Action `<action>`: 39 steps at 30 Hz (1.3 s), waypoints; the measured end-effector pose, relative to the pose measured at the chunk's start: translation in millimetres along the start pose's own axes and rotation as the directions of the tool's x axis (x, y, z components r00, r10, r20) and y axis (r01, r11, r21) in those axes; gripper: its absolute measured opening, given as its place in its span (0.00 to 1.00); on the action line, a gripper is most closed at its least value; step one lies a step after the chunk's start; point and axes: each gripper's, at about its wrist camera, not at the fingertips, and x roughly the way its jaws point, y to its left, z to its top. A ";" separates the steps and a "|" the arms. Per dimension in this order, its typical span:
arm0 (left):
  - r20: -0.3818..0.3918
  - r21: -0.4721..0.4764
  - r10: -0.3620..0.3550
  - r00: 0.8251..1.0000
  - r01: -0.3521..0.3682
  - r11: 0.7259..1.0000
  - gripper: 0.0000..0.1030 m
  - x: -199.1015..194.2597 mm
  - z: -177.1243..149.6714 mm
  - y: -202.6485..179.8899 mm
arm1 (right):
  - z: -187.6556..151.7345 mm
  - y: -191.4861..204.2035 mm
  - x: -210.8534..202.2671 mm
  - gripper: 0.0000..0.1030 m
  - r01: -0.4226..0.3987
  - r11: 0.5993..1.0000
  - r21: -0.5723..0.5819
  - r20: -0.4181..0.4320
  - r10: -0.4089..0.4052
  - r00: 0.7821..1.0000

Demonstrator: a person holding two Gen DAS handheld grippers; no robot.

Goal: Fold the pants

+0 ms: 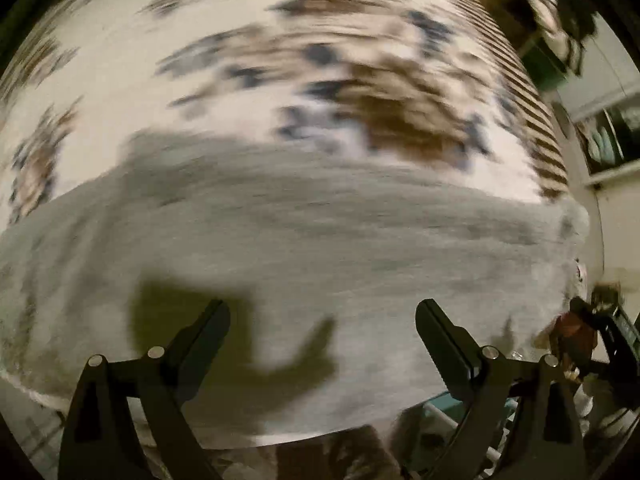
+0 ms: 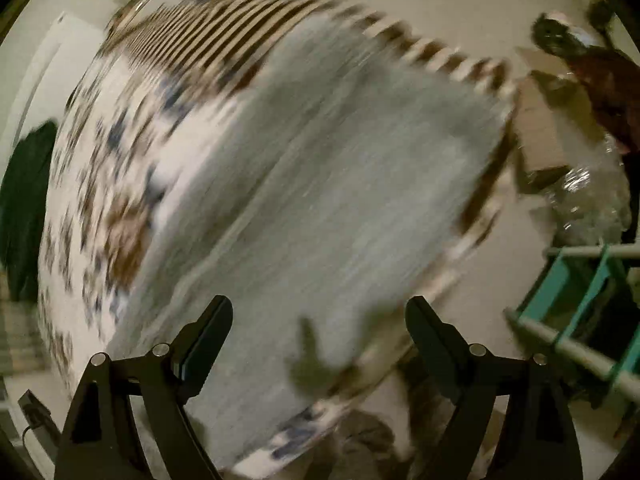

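hovering with jaws spread wide and gripping nothing, the left gripper [image 1: 322,336] and right gripper [image 2: 319,330] look down on the grey pants [image 2: 320,184], spread flat on the patterned bedspread [image 1: 168,60] toward 12 o'clock, probably laid out ready for folding.

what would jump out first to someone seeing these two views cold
The big grey pants spread flat across the middle of both views, heavily motion-blurred. They lie on a white bedspread with brown and blue blotches and a striped border. Both the left gripper and right gripper are wide open above the cloth, holding nothing.
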 end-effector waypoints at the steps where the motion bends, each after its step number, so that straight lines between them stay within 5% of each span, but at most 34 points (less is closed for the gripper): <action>1: 0.001 0.020 -0.005 1.000 0.005 1.000 0.92 4.9 7.2 -25.1 | 17.4 -10.0 -4.4 0.88 -0.004 1.000 0.004 0.018 0.004 1.000; 7: 0.004 0.102 -0.012 1.000 0.012 0.995 0.92 37.6 48.8 -132.9 | 133.6 -17.4 -2.2 0.88 0.012 0.990 -0.142 0.055 -0.005 0.998; 11: 0.017 0.139 0.013 1.000 -0.015 0.990 0.92 54.6 66.9 -170.2 | 183.4 -1.3 28.7 0.87 -0.002 0.958 -0.288 -0.020 -0.004 1.000; 12: 0.016 0.142 0.015 1.000 -0.017 0.990 0.92 58.2 69.9 -175.2 | 188.2 4.3 37.3 0.81 -0.021 0.949 -0.316 -0.052 0.004 0.999; 15: 0.017 0.150 0.035 0.999 -0.037 0.988 0.92 67.2 77.3 -188.9 | 194.5 15.7 56.7 0.05 -0.015 0.920 -0.391 -0.086 -0.020 0.996; 21: 0.004 0.148 0.040 0.999 -0.040 0.988 0.92 70.8 74.9 -196.2 | 207.6 24.4 33.7 0.04 -0.032 0.931 -0.363 0.036 0.048 0.998; 25: 0.000 0.142 0.053 0.999 -0.052 0.988 0.92 73.6 70.5 -199.2 | 219.4 35.2 43.1 0.06 -0.041 0.921 -0.388 0.017 0.051 0.999; 27: -0.014 0.127 0.042 0.999 -0.040 0.991 0.92 73.5 67.6 -198.6 | 225.9 26.0 62.9 0.21 -0.075 0.933 -0.352 -0.081 0.050 0.995; 28: -0.015 0.123 0.039 0.999 -0.037 0.992 0.92 72.0 66.2 -198.1 | 226.4 17.5 63.1 0.47 -0.080 0.941 -0.328 -0.095 0.051 0.994; 30: -0.012 0.117 0.027 1.000 -0.025 0.993 0.92 64.9 59.2 -196.0 | 220.7 -10.7 39.1 0.70 -0.117 0.954 -0.277 -0.054 0.106 0.993; 34: -0.040 0.110 0.012 0.999 -0.008 0.994 0.92 60.7 36.4 -188.0 | 186.2 -80.8 3.3 0.71 -0.123 0.980 -0.158 0.002 0.125 0.992; 39: -0.125 0.105 0.016 0.992 -0.003 0.994 0.92 92.2 8.4 -181.6 | 133.6 -146.3 31.9 0.71 -0.224 0.974 0.036 -0.100 0.226 0.969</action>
